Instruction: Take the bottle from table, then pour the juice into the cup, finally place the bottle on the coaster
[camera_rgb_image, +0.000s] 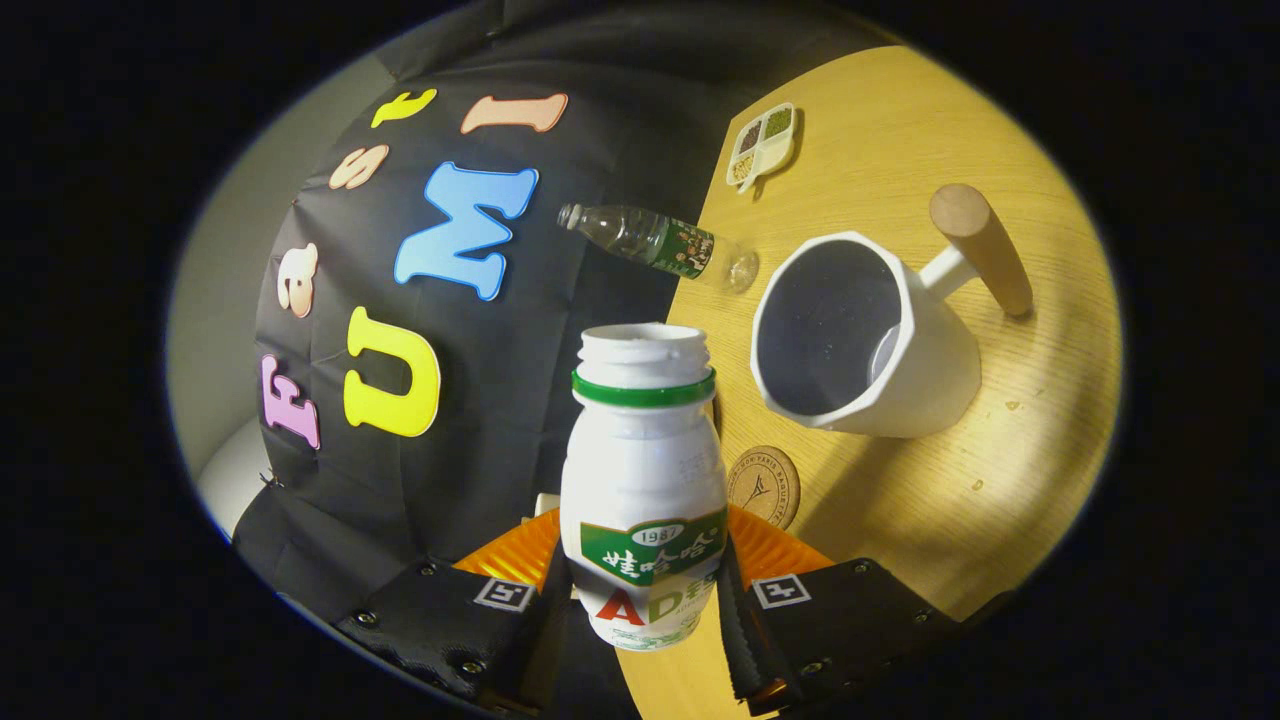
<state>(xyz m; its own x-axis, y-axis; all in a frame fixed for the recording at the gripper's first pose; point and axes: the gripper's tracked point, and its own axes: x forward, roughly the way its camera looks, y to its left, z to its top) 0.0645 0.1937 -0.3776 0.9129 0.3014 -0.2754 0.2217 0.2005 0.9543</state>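
White plastic juice bottle with a green neck ring (643, 480) is sitting pinched between both fingers of your hand-held gripper (645, 600), tipped over the wooden counter (1000, 450). You are wanting its open mouth above the white cup with the wooden handle (865, 340) before tilting further. Be rolling slowly, and be keeping the round cork coaster (765, 485) clear.
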